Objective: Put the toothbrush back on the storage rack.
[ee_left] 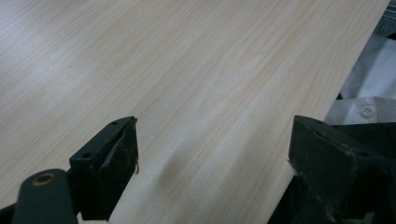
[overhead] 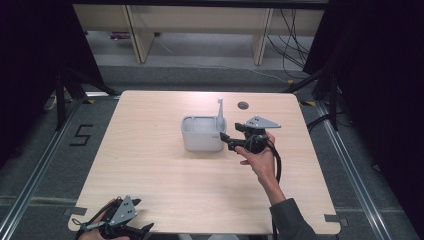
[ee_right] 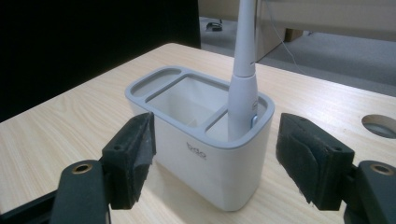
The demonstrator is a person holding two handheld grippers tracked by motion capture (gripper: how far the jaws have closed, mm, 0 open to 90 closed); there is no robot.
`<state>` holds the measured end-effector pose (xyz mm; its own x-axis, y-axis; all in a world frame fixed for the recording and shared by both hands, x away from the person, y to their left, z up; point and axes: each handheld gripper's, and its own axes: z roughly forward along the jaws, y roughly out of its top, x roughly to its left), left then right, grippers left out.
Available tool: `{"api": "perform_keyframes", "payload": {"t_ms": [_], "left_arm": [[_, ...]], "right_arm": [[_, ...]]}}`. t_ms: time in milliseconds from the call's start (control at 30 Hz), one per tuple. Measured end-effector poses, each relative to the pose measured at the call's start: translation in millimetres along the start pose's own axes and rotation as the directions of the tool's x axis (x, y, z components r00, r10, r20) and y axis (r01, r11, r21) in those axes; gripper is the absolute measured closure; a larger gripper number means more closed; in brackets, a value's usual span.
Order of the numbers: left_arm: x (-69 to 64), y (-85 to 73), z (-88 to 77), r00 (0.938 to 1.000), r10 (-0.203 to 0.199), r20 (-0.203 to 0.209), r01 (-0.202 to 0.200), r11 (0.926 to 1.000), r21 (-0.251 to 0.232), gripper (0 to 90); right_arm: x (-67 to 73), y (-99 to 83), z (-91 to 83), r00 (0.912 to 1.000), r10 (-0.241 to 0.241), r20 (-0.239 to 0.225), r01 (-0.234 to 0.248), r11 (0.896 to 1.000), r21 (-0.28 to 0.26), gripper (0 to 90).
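A white holder (overhead: 202, 134) with a grey rim and several compartments stands upright near the middle of the wooden table (overhead: 150, 170). A white toothbrush-like handle (overhead: 220, 111) stands upright in its right end compartment. My right gripper (overhead: 226, 140) is just right of the holder, pointing at it. In the right gripper view its jaws stand apart on either side of the holder (ee_right: 205, 140) and the handle (ee_right: 243, 88), touching neither; the right gripper (ee_right: 217, 130) is open and empty. My left gripper (overhead: 144, 228) rests at the table's front left edge, and the left gripper (ee_left: 215, 135) is open over bare wood.
A round hole (overhead: 243, 105) lies in the tabletop behind the right gripper, also seen as the hole (ee_right: 380, 125) at the right. Wooden furniture legs and cables stand on the floor beyond the table. White cloth (ee_left: 369, 88) shows past the table edge.
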<state>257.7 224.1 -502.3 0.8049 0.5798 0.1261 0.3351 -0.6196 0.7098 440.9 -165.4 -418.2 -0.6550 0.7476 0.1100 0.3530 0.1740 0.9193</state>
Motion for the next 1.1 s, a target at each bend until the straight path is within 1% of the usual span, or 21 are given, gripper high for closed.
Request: {"api": "perform_keyframes", "payload": {"t_ms": [33,67,167,233,333,400,433,467,500,533,567,600,667,700,767,867,900,967,1000,1067,1100], "left_arm": [[-0.5,-0.1,-0.1,1.0,-0.001,0.002,0.001,1.0,0.0,15.7],[-0.2,-0.4,-0.2,1.0,0.005,0.003,-0.005,1.0,0.007,15.7],[0.9,0.1,-0.4,1.0,0.006,-0.003,-0.006,0.9999,0.009,15.7],[0.3,-0.1,-0.6,1.0,0.008,0.001,-0.008,1.0,0.006,15.7],[0.4,-0.3,-0.3,1.0,0.003,-0.002,-0.003,0.9999,0.01,15.7],[0.1,0.0,-0.3,1.0,0.005,-0.003,-0.005,1.0,0.007,15.7],[0.1,-0.1,-0.4,0.9999,0.01,0.002,-0.01,0.9999,0.007,15.7],[-0.1,-0.5,-0.2,1.0,0.007,0.003,-0.007,0.9999,0.011,15.7],[-0.2,-0.7,-0.1,1.0,0.006,-0.002,-0.006,0.9999,0.01,15.7],[-0.2,-0.5,0.2,1.0,-0.002,-0.001,0.002,1.0,0.005,15.7],[-0.1,-0.2,0.2,1.0,-0.002,-0.003,0.002,1.0,0.003,15.7],[-0.5,-0.1,0.1,1.0,-0.002,-0.002,0.002,1.0,0.003,15.7],[-0.3,-0.6,0.0,1.0,0.007,-0.001,-0.007,0.9999,0.01,15.7],[0.1,-0.6,0.2,1.0,0.005,0.0,-0.005,0.9999,0.01,15.7],[0.0,-0.2,0.1,1.0,-0.002,-0.004,0.002,1.0,0.004,15.7],[0.6,-0.6,-0.3,0.9999,0.015,-0.004,-0.015,0.9997,0.018,15.7],[-0.1,-0.8,0.4,1.0,-0.006,0.003,0.006,0.9999,0.015,15.7],[0.8,-0.3,0.1,1.0,0.007,-0.002,-0.007,0.9999,0.015,15.7],[-0.1,-0.4,0.3,1.0,0.001,-0.003,-0.001,1.0,0.01,15.7],[0.1,-0.8,0.5,1.0,0.009,-0.003,-0.009,0.9998,0.015,15.7],[0.6,-0.7,0.1,1.0,0.01,-0.001,-0.01,0.9998,0.02,15.7]], "right_arm": [[-0.5,-0.5,-0.1,0.9998,-0.019,-0.007,0.019,1.0,-0.002,29.2],[1.4,-0.9,-1.2,0.9999,0.002,-0.011,-0.002,1.0,0.01,29.1],[4.4,-2.5,-3.2,0.9998,0.012,-0.016,-0.012,1.0,0.025,28.3],[2.9,-3.8,-3.2,0.9995,-0.022,-0.023,0.023,1.0,0.013,28.1],[5.7,-6.7,-4.5,0.9996,0.009,-0.028,-0.009,1.0,0.03,27.6],[6.4,-8.6,-5.0,0.9998,0.001,-0.02,0.0,1.0,0.02,27.7],[5.9,-9.3,-6.1,0.9997,0.002,-0.025,-0.002,0.999,0.039,27.7],[5.2,-9.8,-6.0,0.9996,-0.017,-0.023,0.017,0.999,0.03,27.6],[6.6,-11.1,-6.8,0.9995,0.002,-0.032,-0.001,0.999,0.033,27.6],[5.8,-11.6,-6.4,0.9993,-0.017,-0.034,0.018,0.999,0.027,27.6],[7.4,-12.4,-7.7,0.9994,0.006,-0.034,-0.005,0.999,0.041,27.6],[6.2,-13.1,-8.1,0.9992,-0.016,-0.036,0.017,0.999,0.032,27.5],[6.8,-15.0,-9.5,0.9993,-0.022,-0.031,0.023,0.999,0.027,27.5],[8.6,-15.4,-11.6,0.9997,-0.004,-0.023,0.005,0.999,0.044,27.5],[7.3,-17.0,-11.3,0.9991,-0.037,-0.02,0.038,0.999,0.026,27.3],[11.0,-19.9,-14.9,0.9993,0.009,-0.037,-0.007,0.999,0.051,27.3],[10.1,-20.6,-14.8,0.9987,-0.01,-0.05,0.012,0.999,0.044,27.3],[11.0,-23.3,-16.0,0.9989,-0.012,-0.045,0.013,0.999,0.041,27.3],[10.1,-24.2,-16.9,0.9987,-0.034,-0.037,0.036,0.999,0.041,27.3],[12.6,-27.5,-17.5,0.9989,-0.005,-0.046,0.007,0.998,0.056,27.1],[11.8,-28.3,-18.5,0.999,-0.027,-0.035,0.029,0.998,0.056,27.1]]}}
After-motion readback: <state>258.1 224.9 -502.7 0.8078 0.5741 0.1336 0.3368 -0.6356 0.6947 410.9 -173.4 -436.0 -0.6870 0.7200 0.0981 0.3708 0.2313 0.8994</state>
